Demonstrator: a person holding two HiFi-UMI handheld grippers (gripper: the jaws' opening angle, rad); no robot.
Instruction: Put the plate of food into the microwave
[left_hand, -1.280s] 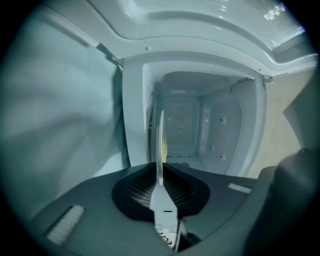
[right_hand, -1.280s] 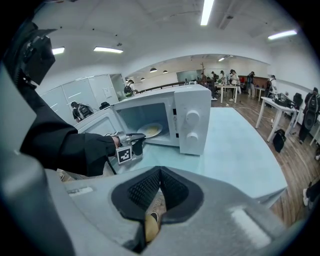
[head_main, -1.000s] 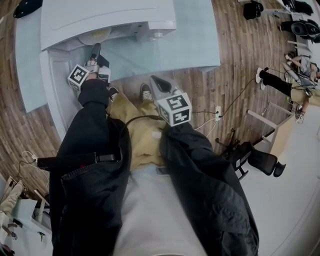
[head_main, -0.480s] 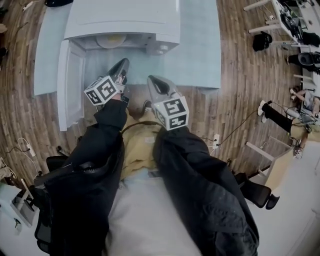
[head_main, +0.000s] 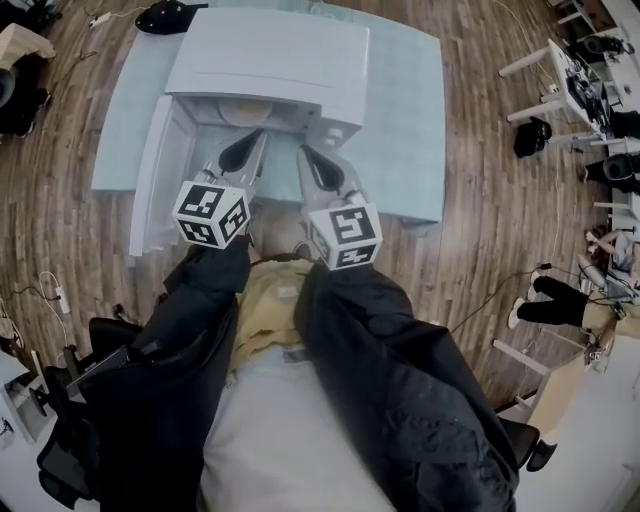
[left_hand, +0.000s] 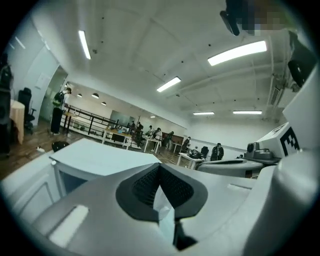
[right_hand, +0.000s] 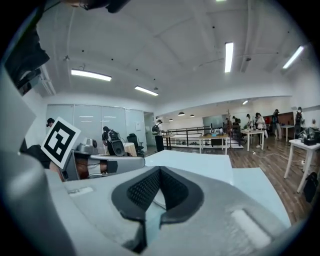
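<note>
A white microwave (head_main: 270, 55) stands on a low pale-blue table (head_main: 405, 120). Its door (head_main: 160, 180) swings open to the left. Inside its mouth lies a pale plate with yellowish food (head_main: 245, 111), partly hidden by the roof. My left gripper (head_main: 252, 140) hovers in front of the opening, shut with nothing between its pads. Close beside it on the right, my right gripper (head_main: 308, 158) is also shut and empty. The left gripper view has the left gripper (left_hand: 159, 167) pointing level over the microwave (left_hand: 95, 160). In the right gripper view the right gripper (right_hand: 160, 170) points over the table (right_hand: 250, 185).
A black object (head_main: 165, 15) lies at the table's far edge. White desks and chairs (head_main: 590, 60) stand to the right on the wooden floor. A seated person's legs (head_main: 550, 300) show at the right, and cables (head_main: 55, 290) trail at the left. People stand far off in the room.
Both grippers have risen and drawn back from the microwave. The left one came out of the opening and rolled over. The microwave now sits farther off in the head view.
</note>
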